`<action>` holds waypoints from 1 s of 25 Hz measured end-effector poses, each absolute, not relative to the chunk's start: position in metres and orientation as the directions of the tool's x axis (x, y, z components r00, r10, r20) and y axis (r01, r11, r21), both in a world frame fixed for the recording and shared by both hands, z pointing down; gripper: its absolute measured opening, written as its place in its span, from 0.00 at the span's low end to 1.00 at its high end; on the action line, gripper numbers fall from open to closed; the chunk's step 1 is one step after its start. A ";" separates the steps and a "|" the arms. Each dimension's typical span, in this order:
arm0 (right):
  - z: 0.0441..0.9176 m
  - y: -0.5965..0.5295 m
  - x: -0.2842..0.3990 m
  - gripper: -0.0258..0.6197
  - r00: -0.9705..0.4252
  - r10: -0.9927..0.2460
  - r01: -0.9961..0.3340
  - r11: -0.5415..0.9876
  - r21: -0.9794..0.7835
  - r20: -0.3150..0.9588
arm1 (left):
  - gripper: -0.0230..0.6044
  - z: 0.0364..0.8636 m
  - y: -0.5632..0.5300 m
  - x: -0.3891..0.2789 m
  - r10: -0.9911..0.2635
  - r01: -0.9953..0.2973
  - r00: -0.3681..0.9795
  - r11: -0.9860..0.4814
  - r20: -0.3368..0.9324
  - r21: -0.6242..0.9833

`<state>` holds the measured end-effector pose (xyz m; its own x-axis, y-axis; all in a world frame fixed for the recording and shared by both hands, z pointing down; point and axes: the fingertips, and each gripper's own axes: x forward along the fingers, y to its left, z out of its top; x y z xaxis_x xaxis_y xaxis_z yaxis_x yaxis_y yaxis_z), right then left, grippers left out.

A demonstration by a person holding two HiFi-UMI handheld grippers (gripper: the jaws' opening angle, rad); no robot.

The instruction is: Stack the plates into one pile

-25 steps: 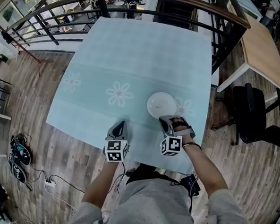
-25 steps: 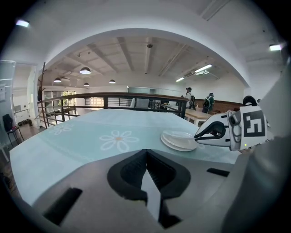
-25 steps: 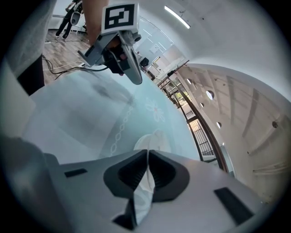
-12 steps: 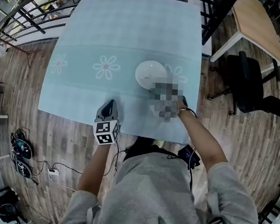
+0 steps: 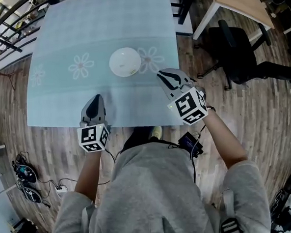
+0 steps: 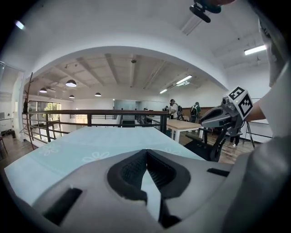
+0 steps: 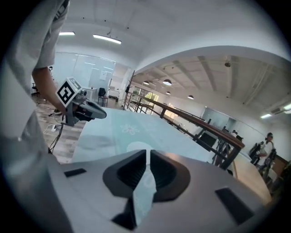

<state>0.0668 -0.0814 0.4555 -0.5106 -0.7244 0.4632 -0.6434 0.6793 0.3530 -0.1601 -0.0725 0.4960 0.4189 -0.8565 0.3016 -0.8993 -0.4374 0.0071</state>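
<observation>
Now the white plates (image 5: 124, 62) are sitting in one pile on the blue-clothed table (image 5: 67, 30), between two flower prints. The left gripper (image 5: 95, 99) is hovering over the table's near edge, its fingers (image 6: 132, 170) pressing together on nothing. The right gripper (image 5: 162, 76) is hanging near the table's right edge, beside the plates, its fingers (image 7: 129, 170) likewise pressing together, empty.

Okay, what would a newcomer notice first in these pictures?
A white pile of plates sits alone on the pale blue flowered tablecloth. The left gripper and right gripper hover by its near edge, both with fingers shut and empty.
</observation>
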 end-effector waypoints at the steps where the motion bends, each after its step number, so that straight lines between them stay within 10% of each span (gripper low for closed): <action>1: 0.445 -0.071 0.084 0.11 -0.502 -0.738 -0.665 0.663 0.345 0.451 | 0.07 0.490 -0.069 -0.156 -0.856 -0.897 0.426 -0.442 0.293 0.014; 12: 0.395 0.059 0.206 0.09 -0.256 -0.935 -0.967 0.246 -0.073 0.247 | 0.07 0.420 -0.016 -0.091 -0.843 -0.863 0.495 -0.506 0.210 0.003; 25: 0.400 0.099 0.214 0.09 -0.235 -0.956 -0.961 0.201 -0.190 0.176 | 0.07 0.418 0.036 -0.066 -0.836 -0.857 0.506 -0.514 0.211 0.017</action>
